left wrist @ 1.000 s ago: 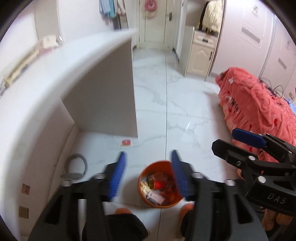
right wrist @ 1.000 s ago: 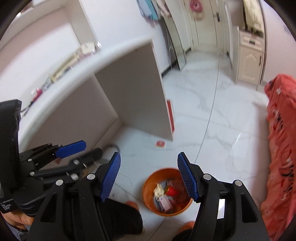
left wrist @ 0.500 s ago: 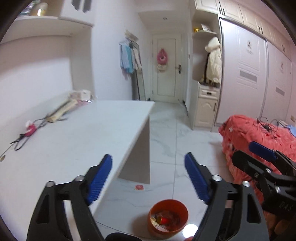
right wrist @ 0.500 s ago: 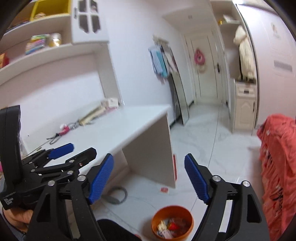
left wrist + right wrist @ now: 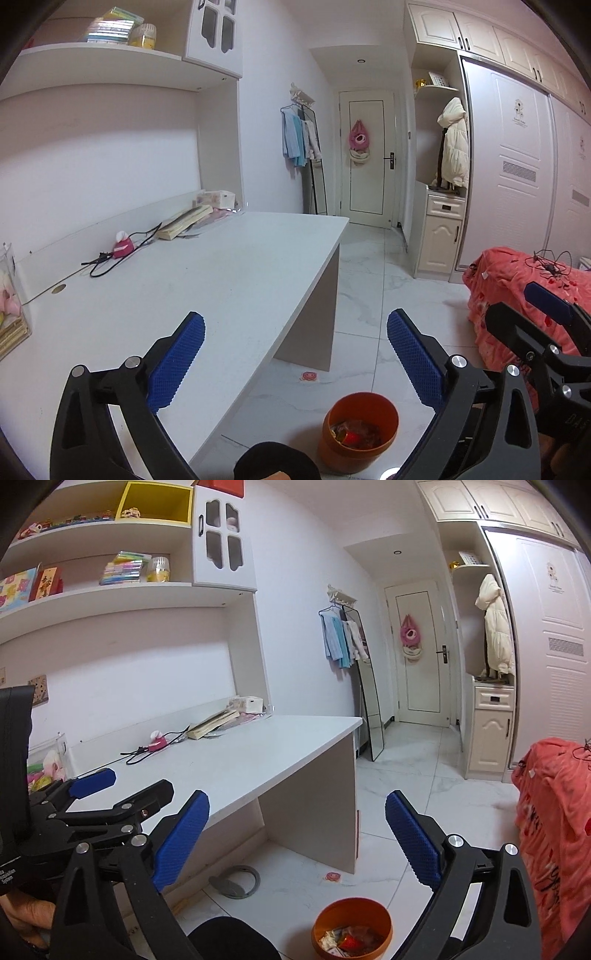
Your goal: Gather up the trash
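Bin [image 5: 360,428]: orange, round, upright on the floor [image 5: 369,295], mouth facing up, long axis vertical; stands just off the near corner of the bench [image 5: 229,273], between bench and bed [image 5: 517,280]. Seen low between the fingers in both views.

Trash [image 5: 349,939]: red, white and pale wrappers piled loose inside the bin, below its rim; no single piece's direction can be told.

Sticker [image 5: 331,876]: small, red and pink, flat on the floor by the bench's end panel, apart from the bin.

Left gripper [image 5: 295,363]: blue fingers [image 5: 177,360] spread wide and opening, nothing between them; held above the bench edge, pointing slightly down into the room.

Right gripper [image 5: 297,843]: fingers [image 5: 415,843] likewise spread and opening, released, nothing grasped; to the right of the left gripper.

Bench top: white; pink item with black cable [image 5: 123,249], book [image 5: 184,223] and tissue box [image 5: 218,197] along the wall side.

Ring [image 5: 235,881]: grey, flat on the floor under the bench.

Bed: orange-red cover, at right.
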Tool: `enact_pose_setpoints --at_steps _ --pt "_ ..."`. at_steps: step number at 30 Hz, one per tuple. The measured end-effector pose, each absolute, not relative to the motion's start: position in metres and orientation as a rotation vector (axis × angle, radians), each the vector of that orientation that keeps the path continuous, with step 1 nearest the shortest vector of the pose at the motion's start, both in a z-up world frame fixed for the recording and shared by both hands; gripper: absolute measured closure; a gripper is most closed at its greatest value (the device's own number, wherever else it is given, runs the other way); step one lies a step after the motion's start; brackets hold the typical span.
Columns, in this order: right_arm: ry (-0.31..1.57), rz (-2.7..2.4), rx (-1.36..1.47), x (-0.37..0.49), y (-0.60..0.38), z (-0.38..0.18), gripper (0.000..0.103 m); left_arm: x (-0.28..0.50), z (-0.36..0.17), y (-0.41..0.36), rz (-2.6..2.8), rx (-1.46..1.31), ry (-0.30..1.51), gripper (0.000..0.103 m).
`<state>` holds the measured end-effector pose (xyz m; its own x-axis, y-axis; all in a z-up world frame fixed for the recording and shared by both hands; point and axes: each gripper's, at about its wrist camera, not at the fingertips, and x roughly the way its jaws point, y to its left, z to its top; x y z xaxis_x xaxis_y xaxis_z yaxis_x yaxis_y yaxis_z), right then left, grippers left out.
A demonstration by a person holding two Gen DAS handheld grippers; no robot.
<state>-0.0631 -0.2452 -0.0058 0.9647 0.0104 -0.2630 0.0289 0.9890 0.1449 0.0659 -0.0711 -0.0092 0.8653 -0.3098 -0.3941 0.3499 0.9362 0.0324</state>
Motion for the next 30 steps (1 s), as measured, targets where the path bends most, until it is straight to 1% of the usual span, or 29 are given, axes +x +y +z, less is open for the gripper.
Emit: enact_pose_setpoints --at_steps 2,4,9,30 --pt "0.253 -0.012 0.138 -0.069 -0.242 -0.004 0.008 0.060 -0.008 -0.065 -0.347 0.094 0.388 0.006" --pt "0.241 -0.016 0.122 -0.069 -0.238 -0.005 0.005 0.057 -0.006 -0.063 -0.351 0.086 0.375 0.006" --pt "0.214 -0.006 0.099 -0.072 -0.232 -0.003 0.005 0.048 0.002 -0.060 -0.359 0.077 0.328 0.006" --pt "0.215 0.020 0.090 -0.064 -0.230 -0.003 0.005 0.045 -0.004 -0.057 -0.342 0.101 0.339 0.006"
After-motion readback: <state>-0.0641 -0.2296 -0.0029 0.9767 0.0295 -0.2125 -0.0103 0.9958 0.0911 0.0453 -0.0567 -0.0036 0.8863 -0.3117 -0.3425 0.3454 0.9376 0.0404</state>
